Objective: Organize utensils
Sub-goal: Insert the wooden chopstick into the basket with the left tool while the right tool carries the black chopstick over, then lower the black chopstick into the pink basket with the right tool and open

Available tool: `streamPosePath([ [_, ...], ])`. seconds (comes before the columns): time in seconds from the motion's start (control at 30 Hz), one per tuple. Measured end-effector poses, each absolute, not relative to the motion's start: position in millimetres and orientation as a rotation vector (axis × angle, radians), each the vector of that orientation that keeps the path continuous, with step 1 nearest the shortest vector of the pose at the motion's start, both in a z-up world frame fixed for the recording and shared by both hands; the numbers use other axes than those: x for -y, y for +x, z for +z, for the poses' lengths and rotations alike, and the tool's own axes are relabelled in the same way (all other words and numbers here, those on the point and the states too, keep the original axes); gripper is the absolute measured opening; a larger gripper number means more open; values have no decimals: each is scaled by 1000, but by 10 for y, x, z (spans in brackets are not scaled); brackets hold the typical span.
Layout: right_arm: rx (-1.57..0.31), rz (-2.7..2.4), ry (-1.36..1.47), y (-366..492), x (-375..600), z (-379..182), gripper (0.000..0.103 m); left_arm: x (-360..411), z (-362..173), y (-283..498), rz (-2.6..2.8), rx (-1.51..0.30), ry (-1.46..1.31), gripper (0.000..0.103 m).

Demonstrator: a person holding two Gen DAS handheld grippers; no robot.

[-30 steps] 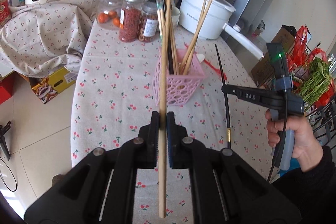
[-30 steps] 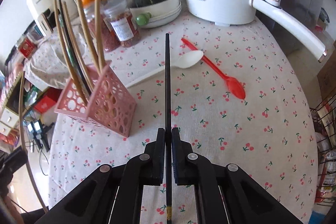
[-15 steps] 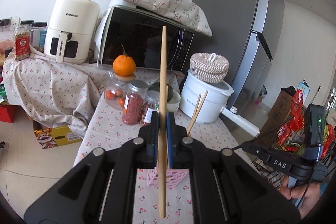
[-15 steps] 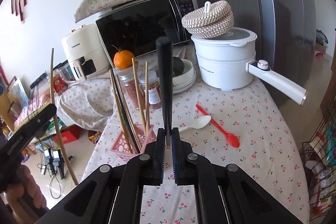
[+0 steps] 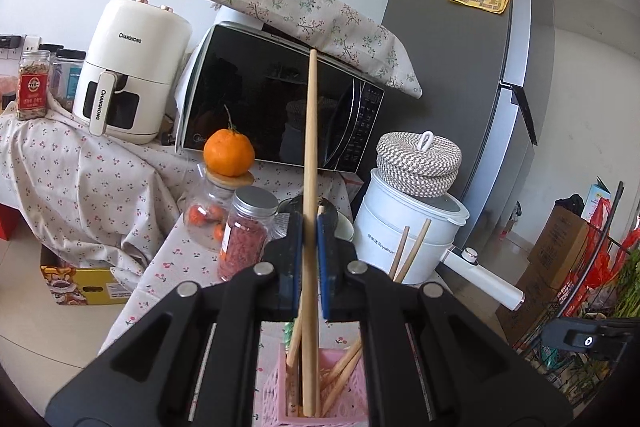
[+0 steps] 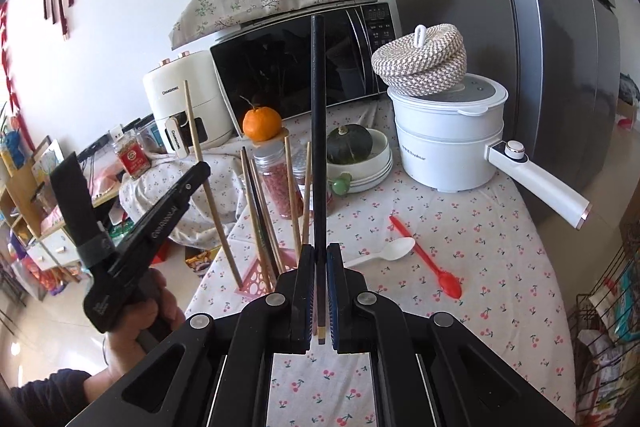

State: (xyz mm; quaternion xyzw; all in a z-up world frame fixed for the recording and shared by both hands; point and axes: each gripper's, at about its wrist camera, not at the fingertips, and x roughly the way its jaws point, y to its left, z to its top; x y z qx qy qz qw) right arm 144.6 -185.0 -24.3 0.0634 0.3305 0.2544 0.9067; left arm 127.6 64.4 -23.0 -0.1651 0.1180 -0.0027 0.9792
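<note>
My left gripper (image 5: 309, 227) is shut on a pale wooden chopstick (image 5: 310, 155), held upright with its lower end down in the pink perforated holder (image 5: 272, 387). Several wooden chopsticks (image 5: 412, 247) stand in that holder. In the right wrist view the left gripper (image 6: 202, 171) holds that wooden chopstick (image 6: 196, 143) over the holder (image 6: 256, 279). My right gripper (image 6: 319, 255) is shut on a black chopstick (image 6: 318, 131), held upright just right of the holder. A white spoon (image 6: 384, 253) and a red spoon (image 6: 428, 261) lie on the cherry-print tablecloth (image 6: 480, 247).
Behind the holder stand spice jars (image 5: 244, 235), a jar with an orange (image 5: 229, 151) on top, a bowl with a green squash (image 6: 350, 145), a white pot (image 6: 444, 135) with a long handle, a microwave (image 5: 280, 107), an air fryer (image 5: 132, 75) and a grey fridge (image 5: 460, 67).
Both grippers tilted their chopsticks from pointing forward to upright. The left gripper brought the wooden chopstick over the pink holder and lowered its end into it. The right gripper moved closer to the holder.
</note>
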Motion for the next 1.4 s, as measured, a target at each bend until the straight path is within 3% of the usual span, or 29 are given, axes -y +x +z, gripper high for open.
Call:
streamPosePath([
  [0.47, -670, 518, 183, 1505, 2009, -186, 6, -444, -516, 1304, 24, -346, -302, 11],
  [0.7, -627, 536, 226, 1496, 1953, -67, 6, -450, -405, 1080, 5, -466, -235, 37],
  [0.8, -604, 548, 241, 1517, 1846, -35, 6, -504, -422, 1068, 21, -607, -237, 56],
  [0.9, -590, 559, 244, 1562, 1713, -38, 6, -560, -487, 1063, 35, -757, -225, 60],
  [1.0, -577, 562, 224, 1621, 1567, -77, 6, -608, -590, 1007, 30, -848, -210, 70],
  [1.4, -631, 550, 197, 1956, 1235, -502, 6, -690, -738, 929, -18, -932, -234, 71],
])
